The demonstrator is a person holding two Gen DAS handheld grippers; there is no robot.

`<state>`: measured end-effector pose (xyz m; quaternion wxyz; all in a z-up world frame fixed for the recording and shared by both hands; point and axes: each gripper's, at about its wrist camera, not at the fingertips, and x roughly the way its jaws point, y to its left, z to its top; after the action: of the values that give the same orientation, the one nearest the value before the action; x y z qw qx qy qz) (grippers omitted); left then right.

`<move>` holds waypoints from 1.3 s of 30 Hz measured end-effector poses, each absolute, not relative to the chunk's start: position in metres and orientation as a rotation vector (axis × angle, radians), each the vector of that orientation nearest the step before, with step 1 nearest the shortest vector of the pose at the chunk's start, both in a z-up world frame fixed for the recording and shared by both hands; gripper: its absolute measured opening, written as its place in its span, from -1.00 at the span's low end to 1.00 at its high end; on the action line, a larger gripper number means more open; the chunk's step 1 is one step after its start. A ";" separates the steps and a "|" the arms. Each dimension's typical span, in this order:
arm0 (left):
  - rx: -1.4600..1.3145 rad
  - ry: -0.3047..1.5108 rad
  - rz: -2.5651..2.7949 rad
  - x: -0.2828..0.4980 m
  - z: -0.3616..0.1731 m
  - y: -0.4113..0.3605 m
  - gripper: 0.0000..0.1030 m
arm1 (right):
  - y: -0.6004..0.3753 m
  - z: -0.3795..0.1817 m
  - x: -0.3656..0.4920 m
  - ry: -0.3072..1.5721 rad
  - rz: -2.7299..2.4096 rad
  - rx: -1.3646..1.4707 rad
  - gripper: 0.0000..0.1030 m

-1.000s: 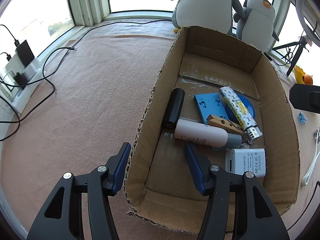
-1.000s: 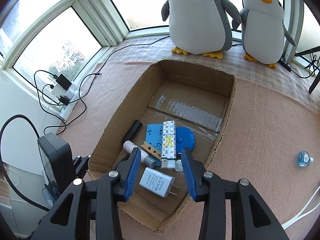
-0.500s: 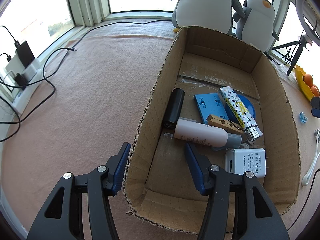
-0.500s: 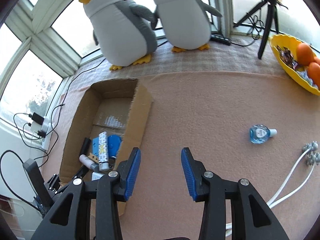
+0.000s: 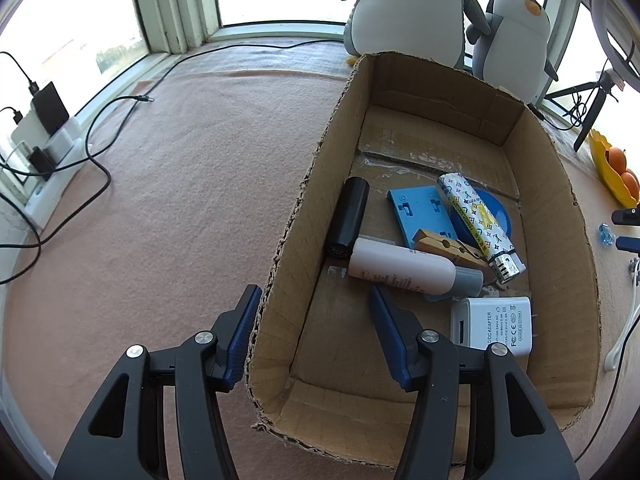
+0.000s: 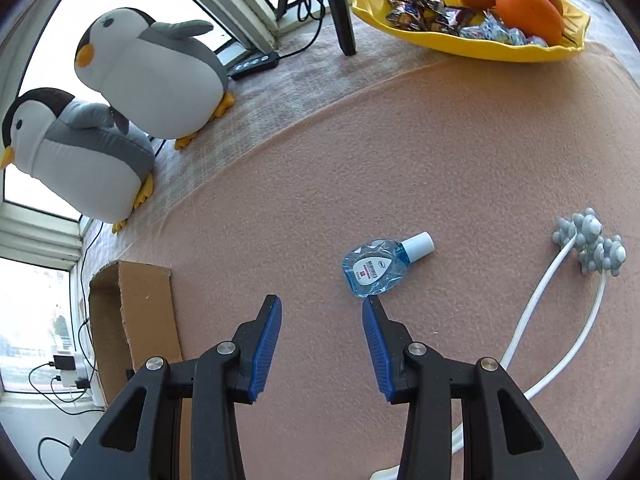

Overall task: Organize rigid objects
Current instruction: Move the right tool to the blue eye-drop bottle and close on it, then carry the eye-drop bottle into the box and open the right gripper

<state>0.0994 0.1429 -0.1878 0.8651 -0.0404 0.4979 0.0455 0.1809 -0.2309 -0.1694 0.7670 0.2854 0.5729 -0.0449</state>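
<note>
Most of the sorting looks done: the cardboard box [image 5: 556, 208] already holds a black cylinder [image 5: 349, 216], a pale bottle with a grey cap [image 5: 404, 266], a wooden clothespin [image 5: 448, 246], a patterned lighter [image 5: 478, 222], blue plastic pieces [image 5: 420, 216] and a white charger [image 5: 494, 326], all lying loose in its near half. The left tool [image 5: 312, 334] straddles the box's near-left wall, one pad outside and one inside, apparently clamped on the cardboard to steady the box. What looks left is the small blue eye-drop bottle [image 6: 376, 266], lying on its side on the pink tabletop [image 6: 440, 140], well apart from the box. The right tool [image 6: 322, 342] hangs just short of it, jaws parted and empty, the bottle just beyond the right pad's tip. A white massager with knobbed heads [image 6: 592, 246] also lies outside the box, farther right; it may need boxing too.
</note>
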 end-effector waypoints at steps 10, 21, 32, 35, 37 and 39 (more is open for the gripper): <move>-0.085 1.044 0.096 0.099 -0.188 0.143 0.09 | -0.267 -0.192 0.188 1.259 -0.217 0.790 -0.26; -0.089 1.043 0.095 0.099 -0.188 0.142 0.09 | -0.250 -0.190 0.216 1.317 -0.217 0.564 -0.25; -0.092 1.042 0.095 0.099 -0.189 0.143 0.09 | -0.217 -0.191 0.222 1.343 -0.174 0.293 -0.36; -0.092 1.042 0.095 0.099 -0.189 0.143 0.09 | -0.218 -0.190 0.220 1.341 -0.156 0.290 -0.36; -0.092 1.042 0.095 0.099 -0.189 0.143 0.09 | -0.216 -0.190 0.218 1.336 -0.148 0.272 -0.36; -0.091 1.042 0.095 0.099 -0.189 0.143 0.09 | -0.214 -0.189 0.214 1.326 -0.131 0.270 -0.36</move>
<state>0.0990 0.1426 -0.1886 0.8652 -0.0432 0.4976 0.0453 0.2144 -0.2138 -0.1885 0.7776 0.1247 0.6133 -0.0604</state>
